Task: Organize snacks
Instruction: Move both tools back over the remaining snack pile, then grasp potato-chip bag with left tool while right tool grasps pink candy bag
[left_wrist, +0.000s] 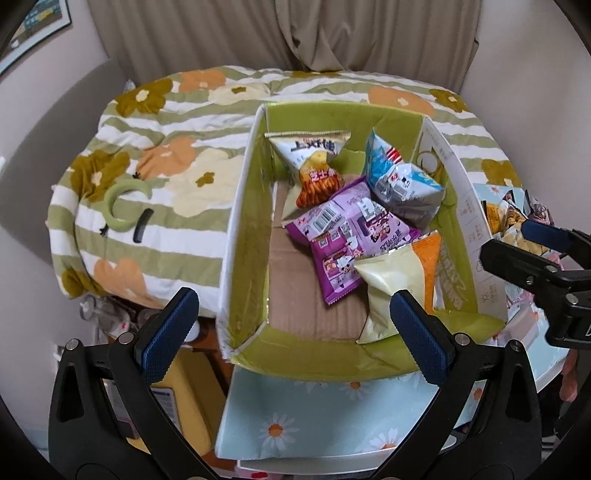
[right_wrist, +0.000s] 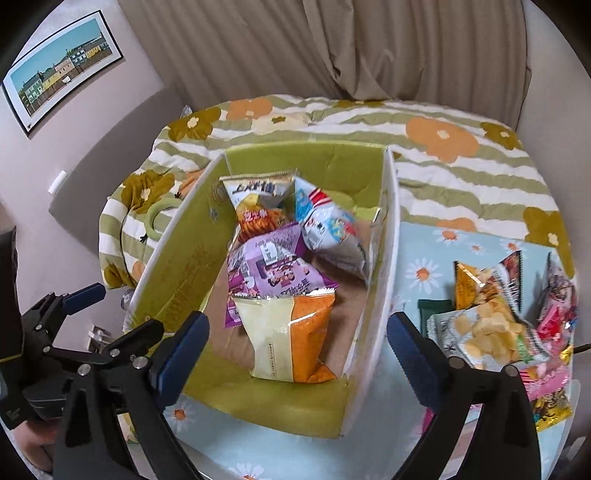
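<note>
Both the left gripper (left_wrist: 295, 328) and the right gripper (right_wrist: 297, 354) hang empty with jaws wide over the box (right_wrist: 373, 295), where four bags lie, so reaching for the loose bags (right_wrist: 491, 325) on the table beside it risks snagging its wall.

Both the left gripper (left_wrist: 295, 328) and the right gripper (right_wrist: 297, 349) have black angular frames, silver screws, and ribbed blue finger pads (left_wrist: 168, 334).
</note>
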